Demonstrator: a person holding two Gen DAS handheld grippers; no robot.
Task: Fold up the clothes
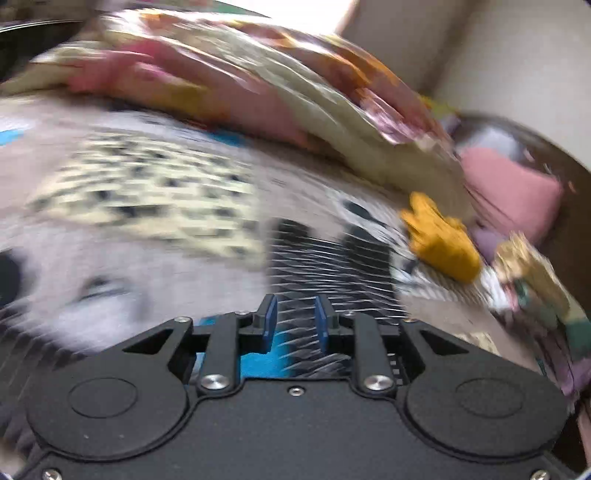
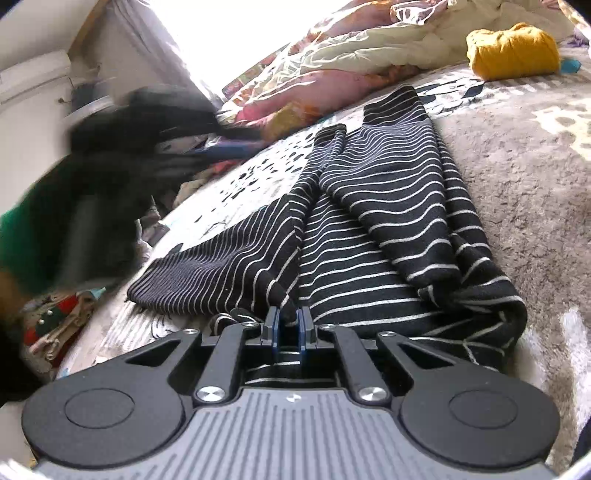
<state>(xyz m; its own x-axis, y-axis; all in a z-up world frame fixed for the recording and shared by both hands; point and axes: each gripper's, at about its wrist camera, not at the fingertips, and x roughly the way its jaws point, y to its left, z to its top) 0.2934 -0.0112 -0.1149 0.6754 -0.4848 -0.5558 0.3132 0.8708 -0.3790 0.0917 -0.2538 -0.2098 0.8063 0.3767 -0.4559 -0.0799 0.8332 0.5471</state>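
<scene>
Striped shirt (image 2: 373, 229) lying bunched on bed blanket (image 2: 517, 155). Right gripper (image 2: 289, 325) pinching shirt fold, jaws nearly closed. Left gripper (image 1: 295, 321) parted, holding nothing, view blurring. Fold beginning, likely; next needing left grip on opposite edge.

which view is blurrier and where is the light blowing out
Left wrist view: heavy motion smear across the whole scene; only the left gripper stays sharp, the mustard-yellow bundled cloth streaked. Right wrist view: mostly crisp, the black white-striped garment clear in the right gripper, but a dark shape at the left is blurred and the window is overexposed.
</scene>
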